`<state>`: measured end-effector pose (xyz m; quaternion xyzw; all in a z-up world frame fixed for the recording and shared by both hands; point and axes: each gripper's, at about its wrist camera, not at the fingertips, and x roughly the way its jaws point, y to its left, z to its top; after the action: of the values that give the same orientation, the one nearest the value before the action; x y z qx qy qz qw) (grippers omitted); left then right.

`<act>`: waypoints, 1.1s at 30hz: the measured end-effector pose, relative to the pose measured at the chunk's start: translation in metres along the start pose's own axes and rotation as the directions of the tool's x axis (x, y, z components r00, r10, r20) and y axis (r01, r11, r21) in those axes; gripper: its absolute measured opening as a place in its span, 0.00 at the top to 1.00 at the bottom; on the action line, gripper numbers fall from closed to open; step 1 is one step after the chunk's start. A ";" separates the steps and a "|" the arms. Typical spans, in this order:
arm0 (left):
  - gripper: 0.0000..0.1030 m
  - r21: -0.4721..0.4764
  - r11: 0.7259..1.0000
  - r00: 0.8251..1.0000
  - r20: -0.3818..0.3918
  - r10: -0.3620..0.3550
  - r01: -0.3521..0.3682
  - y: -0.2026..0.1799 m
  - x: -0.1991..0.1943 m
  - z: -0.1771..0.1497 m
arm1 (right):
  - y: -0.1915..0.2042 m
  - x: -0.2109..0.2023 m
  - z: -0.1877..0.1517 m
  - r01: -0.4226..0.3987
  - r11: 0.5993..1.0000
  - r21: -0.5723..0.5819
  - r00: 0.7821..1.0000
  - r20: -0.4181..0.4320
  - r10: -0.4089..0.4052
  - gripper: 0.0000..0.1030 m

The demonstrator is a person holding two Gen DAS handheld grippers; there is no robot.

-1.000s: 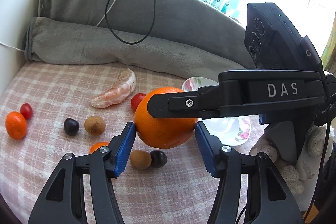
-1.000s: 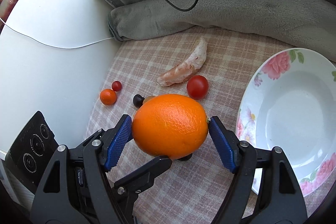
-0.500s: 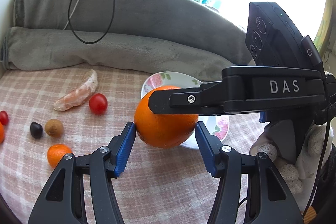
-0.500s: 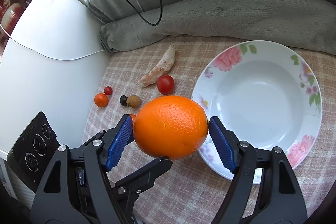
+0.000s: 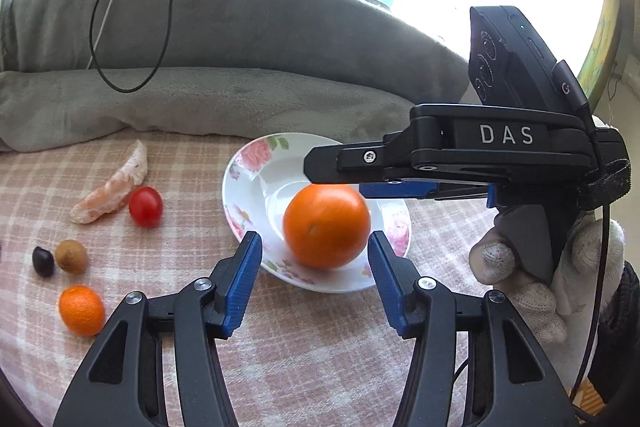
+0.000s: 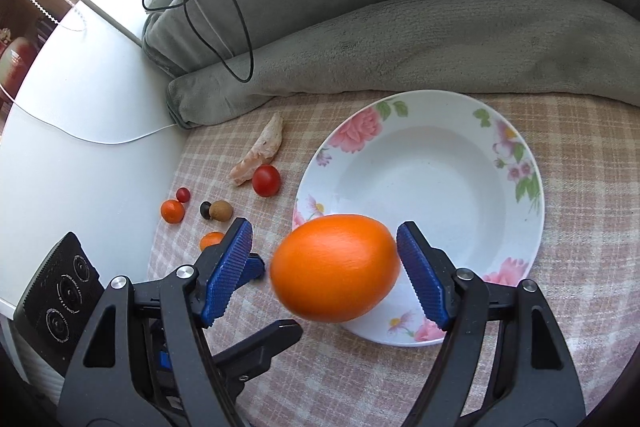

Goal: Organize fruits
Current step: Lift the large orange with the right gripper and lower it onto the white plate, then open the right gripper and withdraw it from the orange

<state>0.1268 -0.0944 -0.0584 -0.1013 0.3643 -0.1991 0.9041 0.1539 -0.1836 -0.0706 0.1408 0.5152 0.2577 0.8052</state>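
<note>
A big orange (image 6: 336,269), blurred with motion, is loose between my right gripper's (image 6: 324,267) blue pads, with a clear gap to the left pad. In the left wrist view the orange (image 5: 326,225) sits low over the near part of the flowered white plate (image 5: 250,157), under the right gripper's fingers (image 5: 344,163). I cannot tell if it rests on the plate (image 6: 532,187). My left gripper (image 5: 315,279) hangs just short of the orange; its jaws are closing with nothing between them.
Left of the plate on the checked cloth lie a citrus segment (image 5: 112,193), cherry tomato (image 5: 146,207), dark berry (image 5: 43,261), brown fruit (image 5: 71,256) and small tangerine (image 5: 82,310). A grey blanket (image 5: 240,39) with a black cable (image 5: 132,27) rises behind. A gloved hand (image 5: 520,287) holds the right gripper.
Both grippers have moved right, from the loose fruits to over the plate. The orange, gripped by the right gripper before, has come free and dropped lower.
</note>
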 end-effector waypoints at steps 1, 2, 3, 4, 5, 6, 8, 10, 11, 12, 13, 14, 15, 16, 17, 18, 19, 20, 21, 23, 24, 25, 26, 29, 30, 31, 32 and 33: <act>0.47 0.000 1.000 1.000 0.002 0.003 -0.003 0.001 -0.001 0.000 | -0.002 -0.003 0.000 0.016 1.000 -0.001 1.000 0.015 -0.016 0.24; 0.47 0.000 1.000 1.000 0.004 0.008 -0.008 0.002 -0.002 -0.001 | -0.003 -0.006 0.001 0.038 0.999 -0.004 0.999 0.034 -0.037 0.24; 0.47 0.002 1.000 1.000 0.006 0.013 -0.013 0.002 -0.002 -0.001 | -0.004 -0.009 0.001 0.051 0.999 -0.007 0.997 0.050 -0.051 0.24; 0.47 0.004 1.000 1.000 0.008 0.018 -0.018 0.002 -0.001 0.000 | -0.005 -0.011 0.002 0.060 0.998 -0.009 0.996 0.059 -0.060 0.24; 0.47 0.007 1.000 1.000 0.010 0.023 -0.023 0.001 -0.003 -0.001 | -0.007 -0.013 0.002 0.066 0.998 -0.009 0.996 0.064 -0.065 0.24; 0.47 0.010 1.000 1.000 0.012 0.029 -0.029 0.001 -0.004 -0.002 | -0.008 -0.014 0.003 0.070 0.997 -0.011 0.995 0.069 -0.069 0.24; 0.47 0.012 0.999 0.999 0.014 0.037 -0.037 0.003 -0.005 -0.002 | -0.009 -0.017 0.002 0.085 0.996 -0.015 0.993 0.082 -0.084 0.24; 0.47 0.017 0.999 0.999 0.016 0.047 -0.047 0.004 -0.006 -0.003 | -0.009 -0.019 0.001 0.104 0.994 -0.026 0.990 0.096 -0.101 0.24; 0.47 0.020 0.998 0.999 0.018 0.051 -0.051 0.004 -0.006 -0.004 | -0.008 -0.021 0.000 0.114 0.993 -0.034 0.988 0.104 -0.110 0.23; 0.47 0.023 0.998 0.998 0.021 0.055 -0.056 0.004 -0.007 -0.004 | -0.007 -0.022 -0.001 0.127 0.991 -0.044 0.986 0.112 -0.121 0.23; 0.47 0.026 0.998 0.998 0.023 0.059 -0.059 0.003 -0.010 -0.006 | -0.006 -0.023 -0.002 0.140 0.989 -0.054 0.984 0.119 -0.133 0.23; 0.47 0.029 0.998 0.998 0.024 0.063 -0.063 0.004 -0.010 -0.006 | -0.004 -0.023 -0.002 0.148 0.987 -0.062 0.982 0.126 -0.140 0.23; 0.47 0.031 0.997 0.997 0.026 0.068 -0.069 0.003 -0.012 -0.006 | -0.003 -0.025 -0.003 0.152 0.986 -0.066 0.981 0.131 -0.143 0.23; 0.47 0.031 0.997 0.997 0.027 0.075 -0.075 0.003 -0.014 -0.007 | -0.003 -0.027 -0.003 0.153 0.986 -0.066 0.980 0.136 -0.143 0.23; 0.47 0.031 0.996 0.997 0.028 0.079 -0.079 0.004 -0.016 -0.008 | -0.002 -0.028 -0.004 0.155 0.986 -0.065 0.979 0.144 -0.145 0.23; 0.46 0.032 0.996 0.996 0.030 0.081 -0.082 0.004 -0.017 -0.008 | -0.001 -0.029 -0.004 0.162 0.985 -0.066 0.977 0.153 -0.150 0.22; 0.45 0.033 0.996 0.996 0.031 0.085 -0.086 0.002 -0.018 -0.008 | 0.001 -0.030 -0.005 0.170 0.983 -0.071 0.974 0.164 -0.157 0.20; 0.44 0.034 0.995 0.995 0.033 0.092 -0.093 0.003 -0.018 -0.008 | 0.003 -0.032 -0.006 0.180 0.981 -0.080 0.971 0.174 -0.164 0.19; 0.43 0.035 0.994 0.994 0.035 0.100 -0.101 0.004 -0.019 -0.009 | 0.006 -0.033 -0.007 0.191 0.977 -0.090 0.968 0.183 -0.173 0.18; 0.42 0.034 0.993 0.993 0.038 0.112 -0.113 0.005 -0.020 -0.009 | 0.011 -0.034 -0.009 0.215 0.971 -0.108 0.962 0.197 -0.191 0.18; 0.40 0.032 0.992 0.992 0.039 0.117 -0.118 0.006 -0.021 -0.009 | 0.013 -0.035 -0.010 0.223 0.968 -0.116 0.959 0.203 -0.197 0.18; 0.39 0.030 0.992 0.992 0.041 0.123 -0.124 0.008 -0.023 -0.009 | 0.016 -0.036 -0.011 0.230 0.966 -0.122 0.957 0.210 -0.201 0.18; 0.39 0.030 0.991 0.991 0.043 0.129 -0.130 0.009 -0.024 -0.009 | 0.018 -0.037 -0.012 0.235 0.964 -0.127 0.955 0.215 -0.205 0.18; 0.37 0.030 0.988 0.988 0.045 0.149 -0.151 0.012 -0.026 -0.009 | 0.026 -0.038 -0.015 0.257 0.955 -0.151 0.948 0.232 -0.218 0.18; 0.35 0.030 0.987 0.987 0.045 0.157 -0.158 0.013 -0.027 -0.009 | 0.028 -0.038 -0.016 0.266 0.951 -0.160 0.945 0.238 -0.224 0.18; 0.33 0.029 0.986 0.985 0.045 0.164 -0.165 0.014 -0.028 -0.009 | 0.031 -0.038 -0.017 0.273 0.947 -0.169 0.943 0.244 -0.228 0.18; 0.31 0.027 0.985 0.984 0.045 0.170 -0.171 0.015 -0.028 -0.008 | 0.033 -0.038 -0.018 0.277 0.944 -0.178 0.941 0.248 -0.229 0.18; 0.30 0.025 0.984 0.984 0.047 0.174 -0.175 0.016 -0.029 -0.008 | 0.034 -0.038 -0.019 0.280 0.942 -0.185 0.941 0.250 -0.230 0.17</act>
<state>0.1064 -0.0677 -0.0514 -0.0605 0.3487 -0.1220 0.9273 0.1149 -0.1773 -0.0326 0.0116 0.4034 0.1880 0.8954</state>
